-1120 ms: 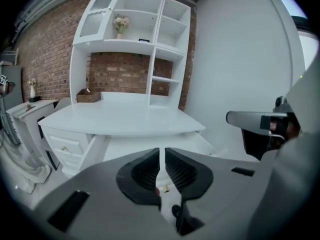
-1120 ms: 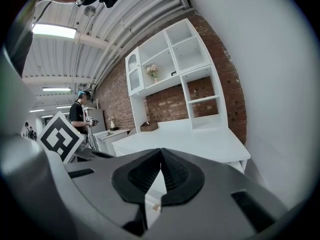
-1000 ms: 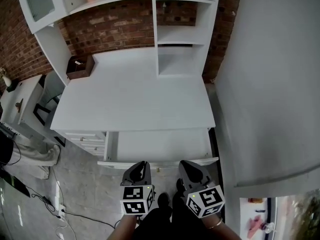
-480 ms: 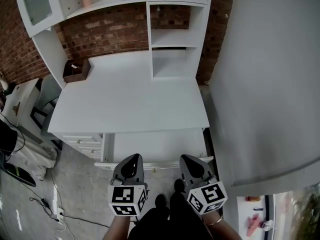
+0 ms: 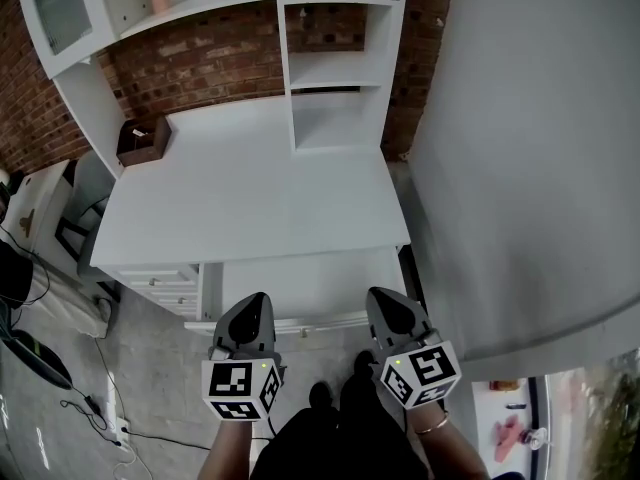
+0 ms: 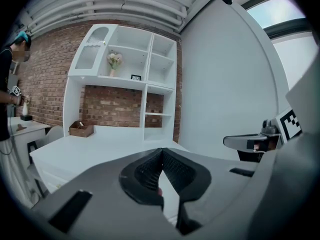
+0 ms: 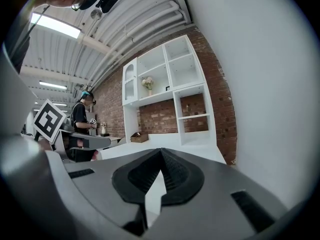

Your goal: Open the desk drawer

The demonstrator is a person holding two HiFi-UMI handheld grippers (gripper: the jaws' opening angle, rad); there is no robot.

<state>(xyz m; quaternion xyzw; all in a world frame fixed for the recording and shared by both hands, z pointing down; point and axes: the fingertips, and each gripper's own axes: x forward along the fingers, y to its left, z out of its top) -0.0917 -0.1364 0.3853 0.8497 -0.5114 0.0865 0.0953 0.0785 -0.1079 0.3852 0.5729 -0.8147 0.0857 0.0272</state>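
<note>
Desk drawer (image 5: 300, 280) stands pulled out from under surface (image 5: 250, 198), pale interior exposed. It lies just ahead of and below both grippers, between their tips.

Opening looks done as far as head view shows; nothing left but maybe withdrawing.

Left gripper (image 5: 252, 304): jaws pressed together, nothing between.

Right gripper (image 5: 382, 300): jaws also together, empty.

Both held side by side, near drawer front, pointing nearly level toward shelf unit (image 5: 335, 58) far ahead.
</note>
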